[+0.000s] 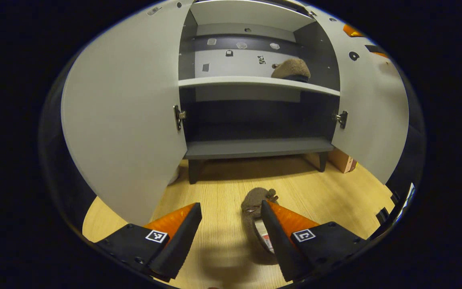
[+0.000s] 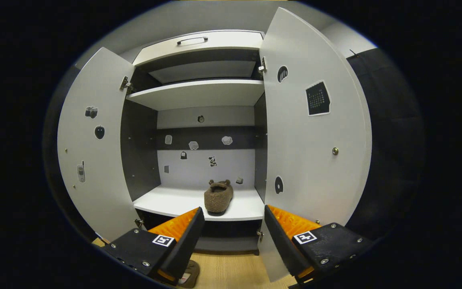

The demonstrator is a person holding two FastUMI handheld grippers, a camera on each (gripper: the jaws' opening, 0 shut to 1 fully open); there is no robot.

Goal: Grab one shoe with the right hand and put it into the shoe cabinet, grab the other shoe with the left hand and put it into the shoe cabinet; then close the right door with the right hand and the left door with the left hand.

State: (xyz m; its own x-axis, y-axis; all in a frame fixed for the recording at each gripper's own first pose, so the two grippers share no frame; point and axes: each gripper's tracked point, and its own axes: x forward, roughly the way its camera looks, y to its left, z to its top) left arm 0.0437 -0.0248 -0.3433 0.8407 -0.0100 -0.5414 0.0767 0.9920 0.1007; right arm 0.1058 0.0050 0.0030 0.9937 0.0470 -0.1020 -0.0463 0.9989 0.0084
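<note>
On the cabinet's middle shelf, 1st slipper is parked. Left tool, fingers apart, hovers w/ 2nd slipper beside it; next: straddle, clamp. Right tool gapes, empty.

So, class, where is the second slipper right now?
In the left gripper view, the second slipper lies on the wooden floor before the open cabinet, beside the left gripper.

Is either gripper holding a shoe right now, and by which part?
Neither. The left gripper is open above the shoe on the floor, not gripping it. The right gripper is open and empty; the other shoe sits on the cabinet shelf.
</note>
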